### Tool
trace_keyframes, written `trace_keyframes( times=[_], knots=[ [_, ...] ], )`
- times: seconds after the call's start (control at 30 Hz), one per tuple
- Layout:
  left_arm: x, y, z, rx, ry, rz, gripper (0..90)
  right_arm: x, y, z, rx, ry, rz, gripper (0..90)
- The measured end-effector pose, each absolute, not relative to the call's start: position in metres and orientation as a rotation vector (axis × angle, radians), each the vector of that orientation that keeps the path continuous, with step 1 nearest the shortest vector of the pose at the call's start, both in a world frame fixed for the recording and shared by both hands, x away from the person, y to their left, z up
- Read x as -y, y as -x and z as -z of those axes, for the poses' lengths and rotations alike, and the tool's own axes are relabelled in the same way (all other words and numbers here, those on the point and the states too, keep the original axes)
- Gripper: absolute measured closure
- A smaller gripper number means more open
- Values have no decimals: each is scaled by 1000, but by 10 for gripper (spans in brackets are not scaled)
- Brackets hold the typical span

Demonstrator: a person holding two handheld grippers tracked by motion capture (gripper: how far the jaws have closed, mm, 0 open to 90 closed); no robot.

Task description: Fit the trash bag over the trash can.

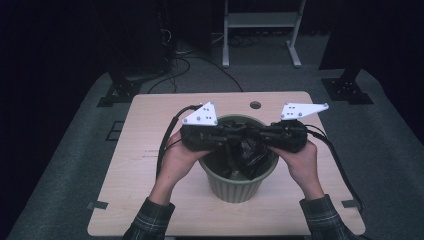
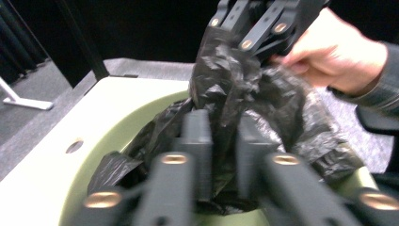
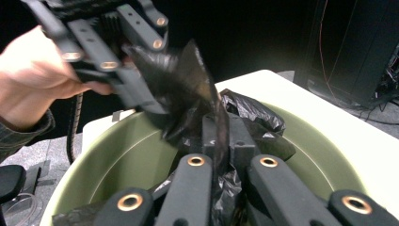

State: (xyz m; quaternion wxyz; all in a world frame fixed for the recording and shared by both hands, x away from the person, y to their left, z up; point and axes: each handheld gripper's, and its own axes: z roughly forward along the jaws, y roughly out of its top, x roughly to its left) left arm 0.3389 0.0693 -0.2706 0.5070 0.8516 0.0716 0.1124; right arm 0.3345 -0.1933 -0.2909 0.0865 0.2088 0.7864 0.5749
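Observation:
A ribbed green bin [image 1: 235, 189] stands at the middle of the wooden table [image 1: 145, 125]. A crumpled black plastic bag [image 1: 251, 159] sits in it and rises above the rim. Over the bin's mouth my two grippers face each other. My left gripper [image 1: 236, 135] points right and is shut on a fold of the bag [image 2: 226, 108], which is pinched between its pads [image 2: 197, 141]. My right gripper [image 1: 256, 135] points left, shut on a thin sheet of the bag [image 3: 188, 80] that runs between its pads [image 3: 240, 139]. In each gripper view the other gripper clamps the same bag higher up.
A round cable hole [image 1: 255, 105] lies in the table behind the bin. A white frame stand [image 1: 260, 20] and black stand bases [image 1: 117, 92] [image 1: 347, 90] sit on the grey floor beyond, with loose cables [image 1: 190, 62]. Grey cables trail from both grippers across the table.

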Motion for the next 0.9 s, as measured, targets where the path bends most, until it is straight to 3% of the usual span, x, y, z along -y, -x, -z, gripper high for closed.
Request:
trace_keyframes(
  times=[0.07, 0.2, 0.53, 0.9],
  knots=[
    [-71, -342, 272, -196, -2061, -260, 895, 195, -334, 291, -2347, -624, -1725, 720],
    [-74, -348, 274, -220, -2060, -257, 895, 207, -329, 288, -2336, -600, -1781, 638],
    [-77, -350, 273, -223, -2061, -245, 893, 235, -323, 284, -2299, -609, -1818, 675],
    [-71, -348, 275, -187, -2086, -231, 893, 225, -327, 271, -2268, -585, -1850, 676]
  ],
)
